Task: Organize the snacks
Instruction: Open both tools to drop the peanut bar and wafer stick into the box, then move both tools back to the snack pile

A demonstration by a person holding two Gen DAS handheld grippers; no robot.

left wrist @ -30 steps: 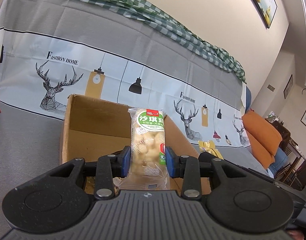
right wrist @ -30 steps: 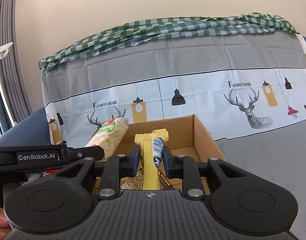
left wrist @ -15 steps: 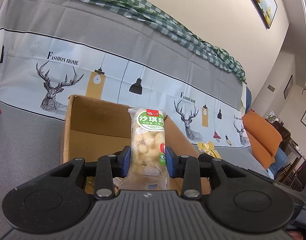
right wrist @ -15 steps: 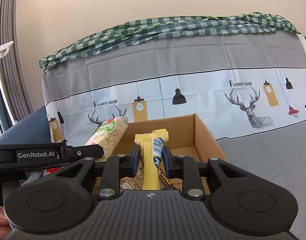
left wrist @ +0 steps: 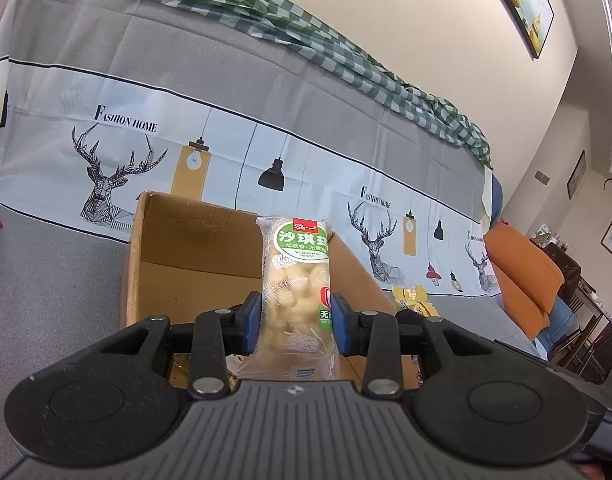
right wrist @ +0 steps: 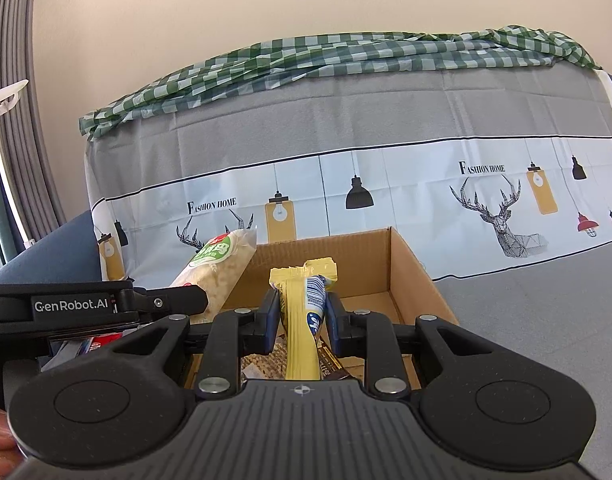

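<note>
Grey sofa cover [left wrist: 105, 60] behind bears deer and lamp prints with "FASHION HOME" lettering; a green checked cloth [right wrist: 346, 56] lies along its top. Left gripper [left wrist: 295, 320] clamps a clear snack pack [left wrist: 295, 280] with a green label in Chinese characters, held upright over the open cardboard box [left wrist: 177, 264]. Right gripper [right wrist: 299, 316] pinches a yellow snack packet [right wrist: 301, 320] above the same box. The left device's side reads "GenRobot.AI".
</note>
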